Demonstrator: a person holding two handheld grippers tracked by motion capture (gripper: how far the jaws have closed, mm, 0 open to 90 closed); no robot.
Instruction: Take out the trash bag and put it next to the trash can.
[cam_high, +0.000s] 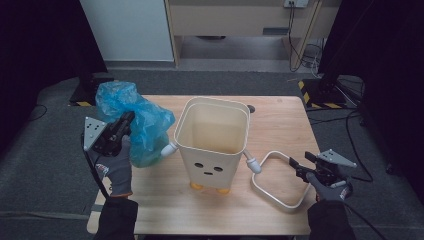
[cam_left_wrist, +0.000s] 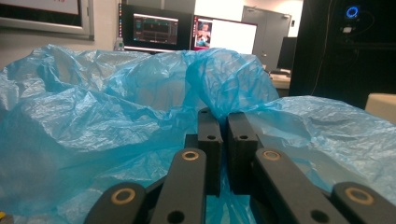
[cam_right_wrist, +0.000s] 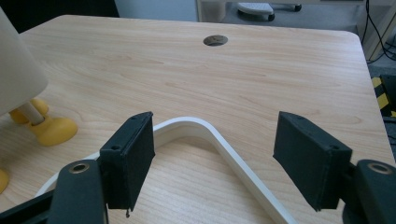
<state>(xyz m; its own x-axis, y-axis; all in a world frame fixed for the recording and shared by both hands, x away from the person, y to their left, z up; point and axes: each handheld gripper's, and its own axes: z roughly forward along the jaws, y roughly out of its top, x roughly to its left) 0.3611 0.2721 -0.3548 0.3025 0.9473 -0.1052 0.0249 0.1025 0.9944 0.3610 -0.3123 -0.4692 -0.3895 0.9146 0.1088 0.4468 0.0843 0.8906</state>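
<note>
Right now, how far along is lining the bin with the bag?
Early. Done: the left hand-held gripper is shut on the blue bag, held beside the bin. In hand: the right hand-held gripper is open over the white ring. Left: the bag isn't in the bin; the ring lies on the table.

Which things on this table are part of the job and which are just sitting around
Part of the job:
- blue plastic bag, pinched in the left gripper
- cream bin with a face and yellow feet
- white ring frame, below the open right gripper

Just there:
- monitors
- floor cables
</note>
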